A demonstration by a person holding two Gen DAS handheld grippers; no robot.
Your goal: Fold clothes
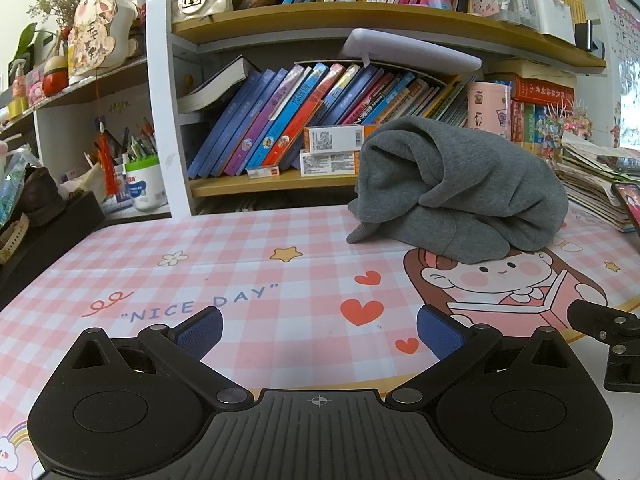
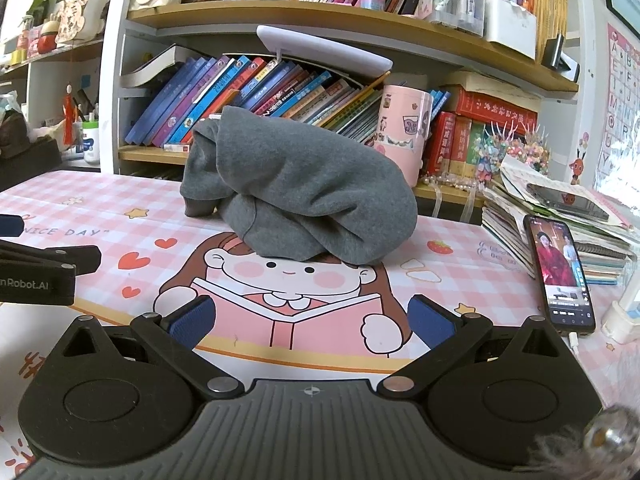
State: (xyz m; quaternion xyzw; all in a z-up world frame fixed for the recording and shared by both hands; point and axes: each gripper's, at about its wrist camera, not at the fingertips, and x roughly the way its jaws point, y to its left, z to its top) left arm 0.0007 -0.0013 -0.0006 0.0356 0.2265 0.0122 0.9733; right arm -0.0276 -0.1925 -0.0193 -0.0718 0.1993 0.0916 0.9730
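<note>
Surface: a pink checked mat (image 1: 120, 264) printed with hearts, stars, "NICE DAY" and a cartoon girl reading.
Garment: a grey sweatshirt (image 2: 296, 196), bunched in a heap on the mat's far side, over the girl's head.
Room: bookshelves (image 1: 320, 20) crammed with books behind the mat.
Right side: a lit phone (image 2: 560, 276) leans on stacked papers.
Left gripper (image 1: 318, 330): jaws spread wide, nothing between.
Right gripper (image 2: 310, 320): jaws likewise released, empty.

My left gripper (image 1: 319, 334) is matt black plastic with ribbed grey grip and rough blue pads (image 1: 202, 330); small metal pins shine dully. The grey garment (image 1: 472, 188) is soft, matt fleece cloth. Beneath it, the pink checked mat (image 1: 160, 264) looks smooth, faintly sheened. Right of it, the phone (image 2: 560, 276) is glossy glass.
</note>
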